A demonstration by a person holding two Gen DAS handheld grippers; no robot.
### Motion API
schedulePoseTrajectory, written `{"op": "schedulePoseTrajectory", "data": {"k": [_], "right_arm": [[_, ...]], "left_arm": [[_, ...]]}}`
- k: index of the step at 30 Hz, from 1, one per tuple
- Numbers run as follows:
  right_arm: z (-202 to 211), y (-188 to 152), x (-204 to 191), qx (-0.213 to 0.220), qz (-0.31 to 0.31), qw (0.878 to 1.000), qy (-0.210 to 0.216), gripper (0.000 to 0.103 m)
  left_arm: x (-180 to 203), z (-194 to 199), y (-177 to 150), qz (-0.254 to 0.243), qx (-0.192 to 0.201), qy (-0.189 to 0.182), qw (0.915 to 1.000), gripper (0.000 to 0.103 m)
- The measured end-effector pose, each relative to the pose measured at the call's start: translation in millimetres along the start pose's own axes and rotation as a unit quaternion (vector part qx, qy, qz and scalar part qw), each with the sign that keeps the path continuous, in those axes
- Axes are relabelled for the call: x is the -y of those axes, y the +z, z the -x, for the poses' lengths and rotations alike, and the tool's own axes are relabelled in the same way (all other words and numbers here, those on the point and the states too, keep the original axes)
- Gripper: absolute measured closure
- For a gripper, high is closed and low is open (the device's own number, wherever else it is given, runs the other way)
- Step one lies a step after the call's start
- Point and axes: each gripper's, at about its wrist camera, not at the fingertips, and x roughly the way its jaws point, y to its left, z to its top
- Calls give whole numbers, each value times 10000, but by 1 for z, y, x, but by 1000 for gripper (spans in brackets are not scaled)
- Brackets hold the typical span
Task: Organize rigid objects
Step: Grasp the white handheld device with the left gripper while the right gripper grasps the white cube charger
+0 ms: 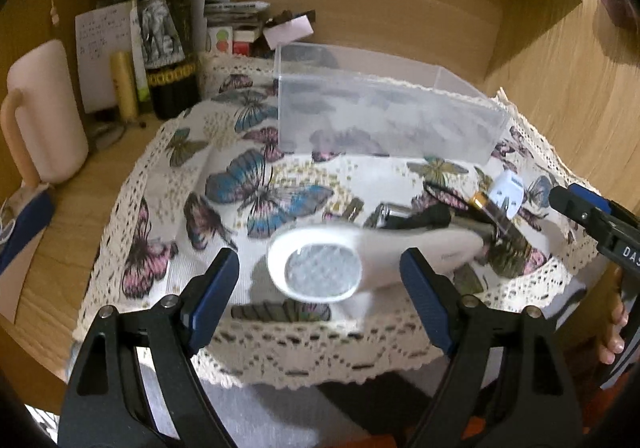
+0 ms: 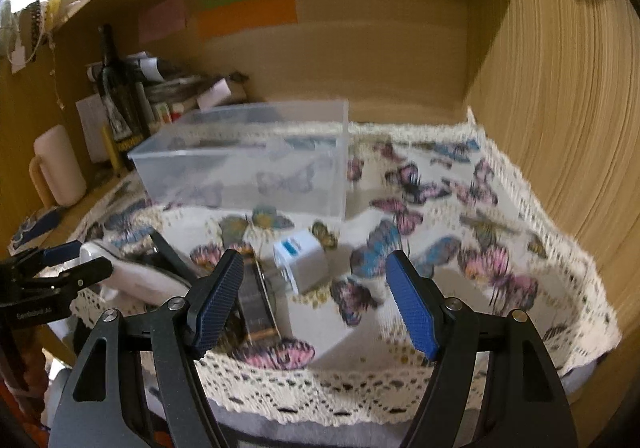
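Note:
A clear plastic box stands on a butterfly cloth. A white handheld device with a round mesh face lies near the cloth's front edge. My left gripper is open, with its fingers on either side of the device. Behind the device lie a black gadget, a dark flat item and a white and blue plug adapter. My right gripper is open above the cloth, just in front of the adapter.
A dark wine bottle, a pink mug, a yellow tube and papers crowd the shelf's back left. Wooden walls close in at the back and right. The right gripper shows at the left view's right edge.

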Motion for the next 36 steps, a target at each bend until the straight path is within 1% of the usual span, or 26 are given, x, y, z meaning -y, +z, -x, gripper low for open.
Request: {"op": "schedulePoseTrajectory", "data": {"k": [3, 5, 7, 10, 12, 14, 17, 18, 22, 25, 29, 31, 34, 36], "right_arm": [[-3, -5, 2, -67, -35, 10000, 29, 32], [-5, -6, 1, -82, -8, 10000, -2, 32], [-8, -4, 1, -110, 0, 9999, -12, 32], [-11, 0, 1, -121, 39, 9999, -25, 32], [-12, 2, 2, -101, 83, 9999, -62, 32], [-13, 3, 2, -86, 108, 9999, -80, 32], [-14, 5, 3, -82, 111, 9999, -86, 32], [-15, 5, 3, -88, 104, 9999, -82, 32], [-18, 9, 4, -81, 148, 9998, -66, 32], [-22, 14, 5, -109, 222, 9997, -15, 32], [-32, 20, 5, -226, 337, 9991, 113, 32], [-38, 21, 5, -294, 377, 9988, 103, 32], [-47, 21, 5, -414, 341, 9984, 189, 33], [-50, 21, 4, -479, 367, 9979, 231, 38]], "left_arm": [[1, -3, -4, -81, -40, 50, 9999, 18], [0, -8, -2, -56, -113, -24, 9999, 18], [-1, -10, 2, -70, -122, -42, 9999, 18], [-4, -14, 12, -204, -120, 64, 9997, 18], [-12, -21, 22, -198, -231, 95, 9995, 18], [-18, -26, 29, -137, -314, 98, 9994, 20], [-28, -31, 40, -32, -355, 291, 9989, 28], [-32, -30, 42, 44, -388, 325, 9987, 28], [-30, -23, 42, 301, -501, -16, 9983, 28], [-21, -23, 44, 358, -593, -237, 9973, 28], [-12, -45, 47, 500, -965, -474, 9929, 27], [-11, -54, 51, 651, -1084, -686, 9896, 26], [-8, -62, 61, 724, -1099, -702, 9888, 25], [-7, -70, 68, 732, -1148, -680, 9884, 25]]}}
